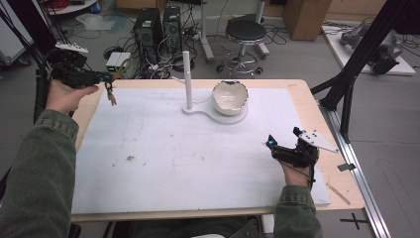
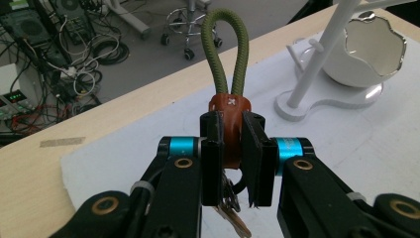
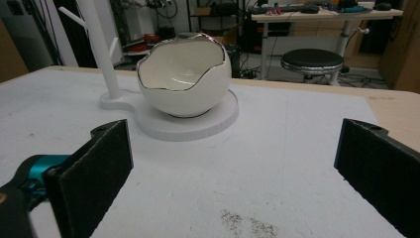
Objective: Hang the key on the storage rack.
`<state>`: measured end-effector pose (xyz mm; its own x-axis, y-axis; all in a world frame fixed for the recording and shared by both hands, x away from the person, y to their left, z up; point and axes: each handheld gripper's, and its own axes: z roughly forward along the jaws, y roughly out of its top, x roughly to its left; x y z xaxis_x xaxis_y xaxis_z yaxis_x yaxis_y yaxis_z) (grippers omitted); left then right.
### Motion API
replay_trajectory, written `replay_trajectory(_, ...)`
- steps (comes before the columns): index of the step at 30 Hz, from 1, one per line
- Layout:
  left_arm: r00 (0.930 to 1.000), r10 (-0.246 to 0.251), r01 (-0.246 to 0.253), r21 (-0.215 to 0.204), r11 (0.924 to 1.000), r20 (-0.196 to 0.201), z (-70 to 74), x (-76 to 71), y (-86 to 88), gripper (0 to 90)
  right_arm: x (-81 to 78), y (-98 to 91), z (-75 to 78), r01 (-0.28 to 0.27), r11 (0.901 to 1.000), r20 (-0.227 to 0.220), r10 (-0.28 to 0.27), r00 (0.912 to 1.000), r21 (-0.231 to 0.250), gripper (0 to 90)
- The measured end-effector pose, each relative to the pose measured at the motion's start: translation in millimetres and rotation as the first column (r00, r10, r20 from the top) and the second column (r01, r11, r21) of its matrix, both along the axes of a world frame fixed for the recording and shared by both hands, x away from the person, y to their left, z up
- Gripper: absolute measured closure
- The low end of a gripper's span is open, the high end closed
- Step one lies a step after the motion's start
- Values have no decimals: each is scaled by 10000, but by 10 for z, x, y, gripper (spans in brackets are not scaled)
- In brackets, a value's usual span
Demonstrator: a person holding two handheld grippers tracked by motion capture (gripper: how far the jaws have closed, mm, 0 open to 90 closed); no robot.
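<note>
1. Left gripper view: left tongs (image 2: 232, 163) pinch the brown keychain tab (image 2: 229, 111) at centre frame, green cord loop (image 2: 227, 44) rising above.
2. Right tongs (image 3: 233, 163) stand spread, low in frame before the white bowl (image 3: 184, 77) on the bench (image 3: 297, 148).

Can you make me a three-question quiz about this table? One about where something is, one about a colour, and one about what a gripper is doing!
1. Where does the white egg-shaped bowl with the silver rim sit?
A. on the round white base of the peg stand
B. on the floor
C. on the black stool

2. What colour is the rope loop on the keychain with the brown leather tab?
A. pink
B. olive green
C. yellow

3. What is the left gripper doing?
A. jaws wide open, holding nothing
B. lying on the table
C. jaws shut on the keychain's leather tab

Right letters:
1. A, the high view shows the bowl resting on the stand's base beside the white post.
2. B, the left gripper view shows a green loop above the brown tab.
3. C, both black jaws press the tab, with keys hanging below.
</note>
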<state>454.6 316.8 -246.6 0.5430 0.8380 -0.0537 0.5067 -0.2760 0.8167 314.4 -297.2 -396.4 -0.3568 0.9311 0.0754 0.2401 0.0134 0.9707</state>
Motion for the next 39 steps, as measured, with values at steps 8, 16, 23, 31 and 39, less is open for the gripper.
replay_trajectory(8,9990,-452,449,-460,9979,-58,87,14,-139,792,-2,-20,-1,28,10000,41,-28,10000,31,6)
replay_trajectory(16,9966,-787,797,-449,9958,235,164,15,-322,792,-4,-27,-3,16,9999,5,-16,10000,100,6)
replay_trajectory(23,9945,-1024,1035,-564,9930,215,192,44,-444,792,-6,-32,-3,6,9999,19,-6,10000,137,6)
replay_trajectory(31,9932,-1154,1163,-650,9911,170,149,90,-573,792,-6,-38,-4,7,9999,33,-7,10000,110,6)
replay_trajectory(39,9908,-1350,1354,-810,9875,106,94,138,-708,792,-7,-40,-5,9,9999,1,-9,10000,150,6)
